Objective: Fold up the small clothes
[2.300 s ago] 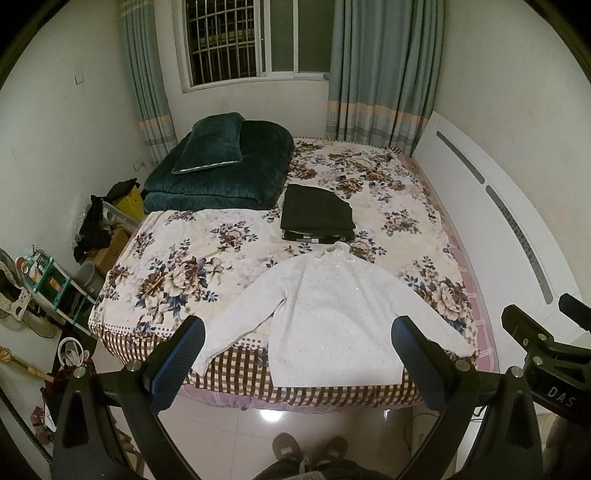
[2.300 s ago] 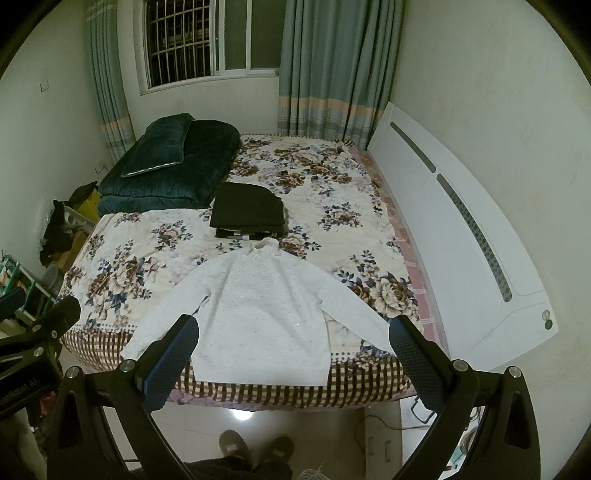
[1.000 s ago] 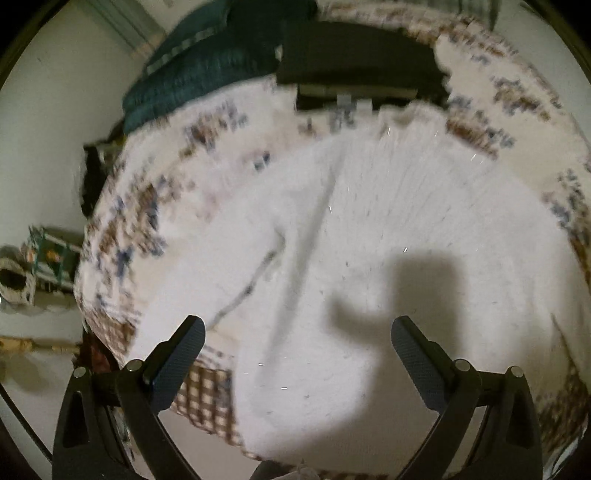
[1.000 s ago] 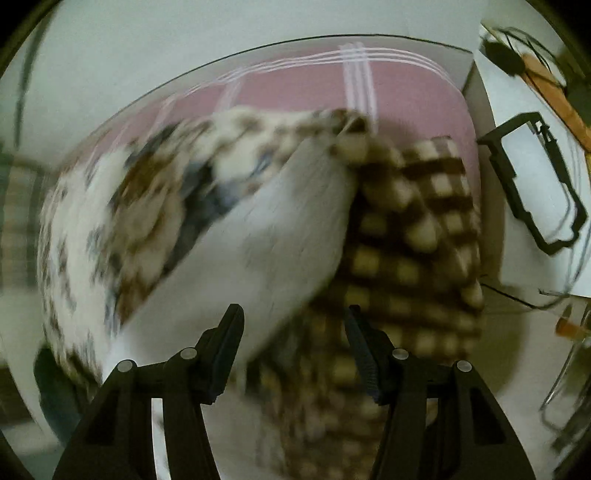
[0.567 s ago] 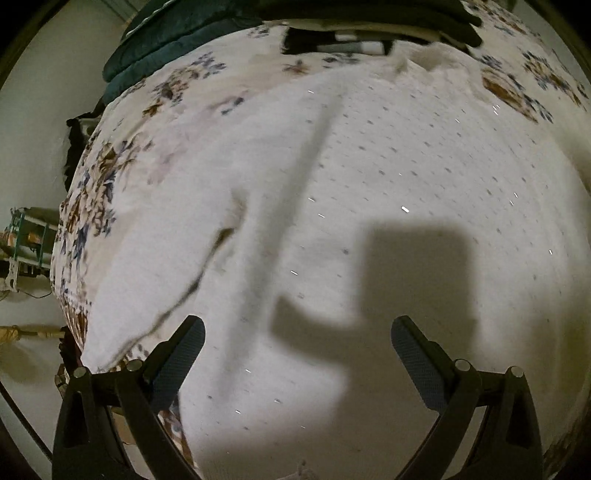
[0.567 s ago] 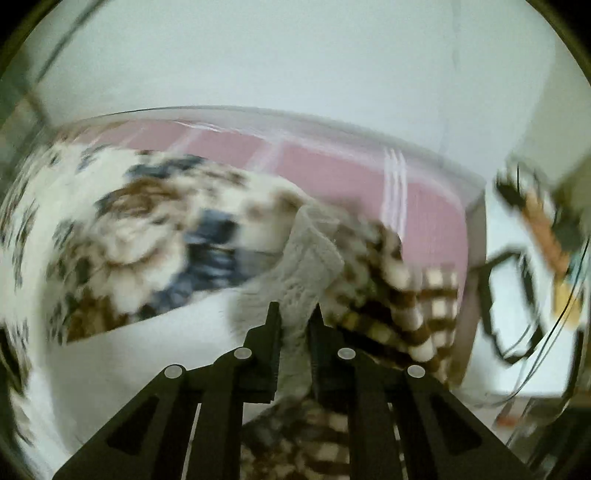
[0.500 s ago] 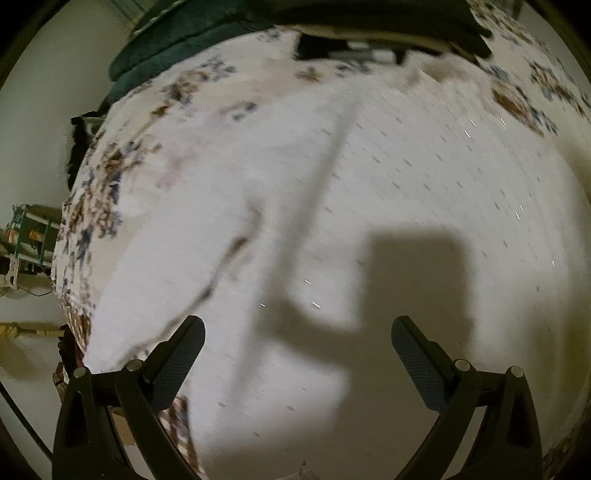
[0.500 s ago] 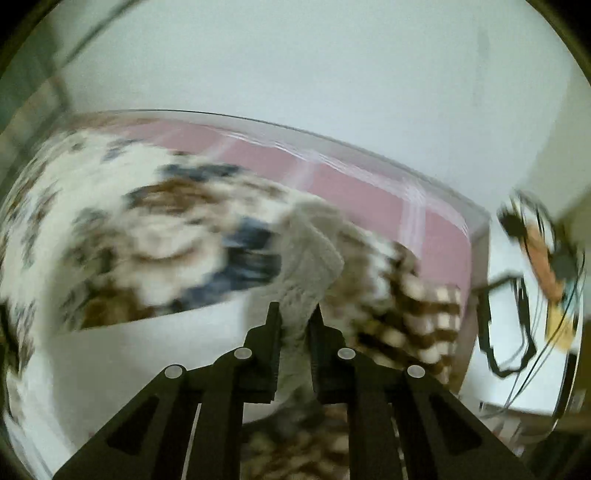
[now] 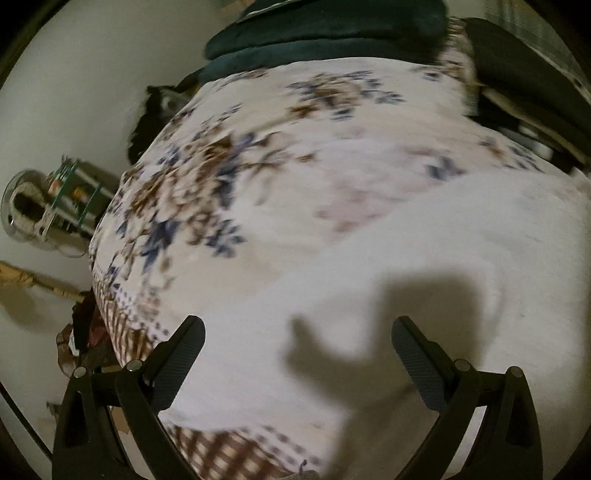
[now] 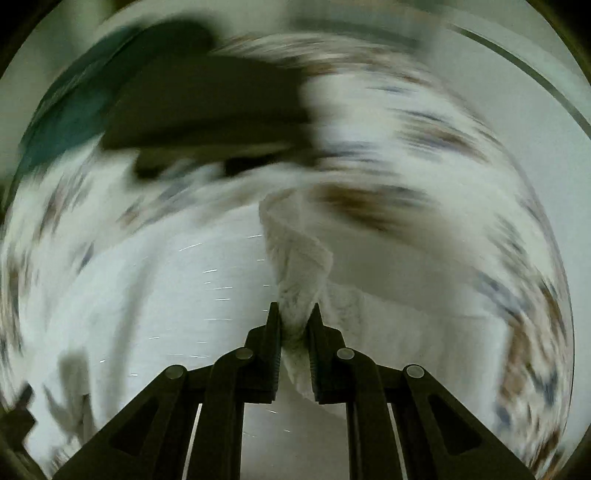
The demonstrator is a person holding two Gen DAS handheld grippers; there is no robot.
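Observation:
A white knit sweater (image 9: 424, 258) lies spread on the floral bedspread (image 9: 240, 155). My left gripper (image 9: 295, 350) is open and hovers just above the sweater's left sleeve near the bed's front edge, holding nothing. My right gripper (image 10: 294, 314) is shut on the cuff of the sweater's right sleeve (image 10: 299, 258) and holds it lifted over the sweater's body (image 10: 166, 295). The right wrist view is heavily blurred.
A folded dark garment (image 9: 535, 81) lies just beyond the sweater and also shows in the right wrist view (image 10: 207, 107). A dark green quilt (image 9: 325, 33) lies at the far side. A shelf with clutter (image 9: 70, 199) stands left of the bed.
My right gripper closed on the right sleeve cuff and has swung it from the bed's right edge over the sweater's body. My left gripper has shifted left towards the left sleeve, still open.

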